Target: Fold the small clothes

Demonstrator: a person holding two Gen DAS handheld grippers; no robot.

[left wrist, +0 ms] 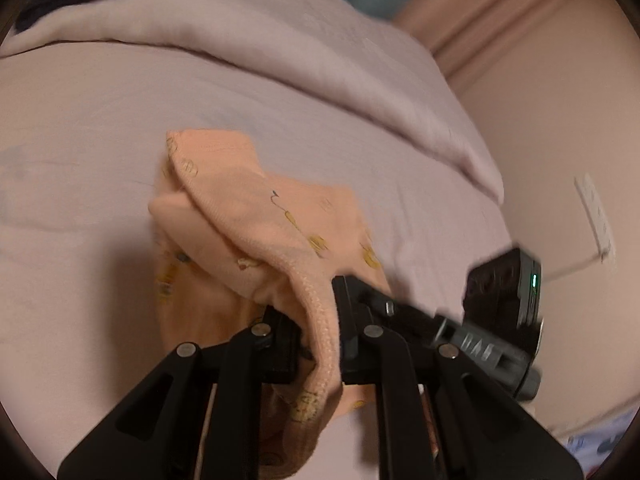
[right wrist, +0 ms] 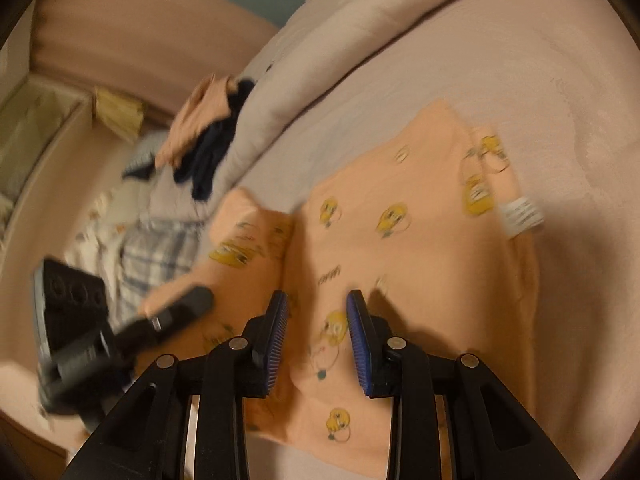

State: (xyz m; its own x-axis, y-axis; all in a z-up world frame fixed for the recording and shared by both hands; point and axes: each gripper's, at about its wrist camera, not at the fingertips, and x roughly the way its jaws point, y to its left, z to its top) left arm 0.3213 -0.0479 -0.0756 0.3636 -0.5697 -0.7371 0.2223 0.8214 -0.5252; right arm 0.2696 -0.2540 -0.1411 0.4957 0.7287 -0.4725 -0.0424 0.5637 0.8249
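Currently:
- Peach garment [right wrist: 404,216] with yellow cartoon print: spread on the pinkish bed sheet [right wrist: 540,80], one side lifted and partly folded over.
- Handling, by judgement: light, soft, limp knit; likely to sag and crease; no fragility; best taken at a ribbed hem or corner.
- Left gripper [left wrist: 320,320]: clamped nearly closed on the ribbed hem [left wrist: 316,304], cloth bunched between the jaws and raised off the sheet.
- Right gripper [right wrist: 318,336]: jaws moderately parted, blue pads [right wrist: 280,332] bare, hovering above the flat part of the garment, holding nothing; contact with cloth unclear.
- Other clothes [right wrist: 200,128]: heaped near the rolled duvet [right wrist: 320,52], well apart.
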